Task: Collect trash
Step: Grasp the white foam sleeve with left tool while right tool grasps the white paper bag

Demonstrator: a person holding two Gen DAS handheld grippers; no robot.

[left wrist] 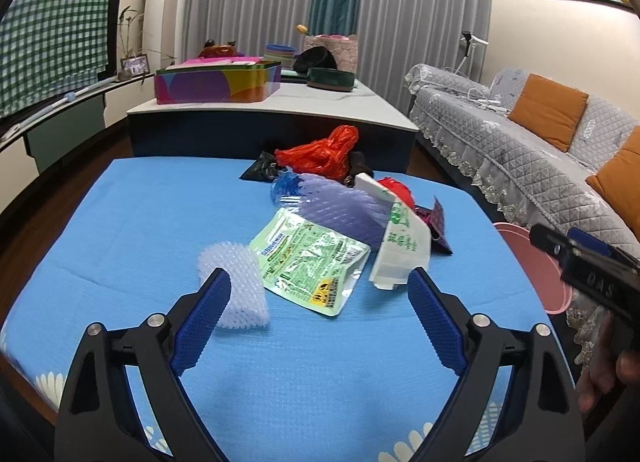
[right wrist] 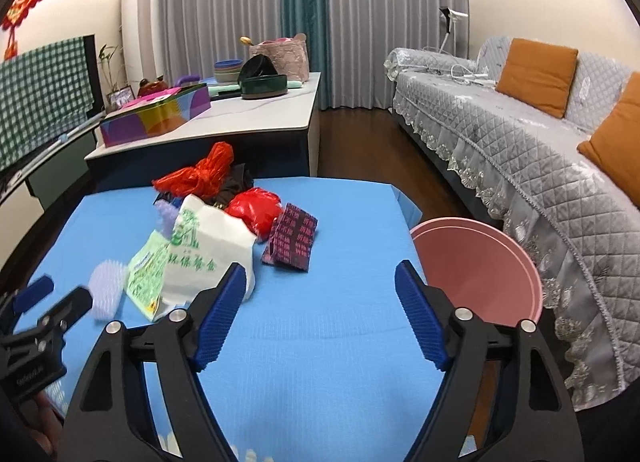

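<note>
Barely begun, by the look of it — the trash pile [left wrist: 340, 218] sits mid-frame on the blue bench [left wrist: 160, 222], and the pink bin [right wrist: 476, 270] at right looks empty. Left hand-held gripper [left wrist: 320, 286] and right hand-held gripper [right wrist: 320, 280] both gape, holding nothing.

Each hand carries the same sort of rig. The left tool [left wrist: 320, 294] has two black plastic arms shaped like open triangles, with cut-out windows, each tipped by a long blue pad ribbed in fine ridges. Round silver bolt heads sit at the joints, two on each side. The right tool [right wrist: 320, 286] matches it: black frames, blue ribbed pads, silver bolts. Seen from the left side, its black body bears pale letters reading "DAS".
</note>
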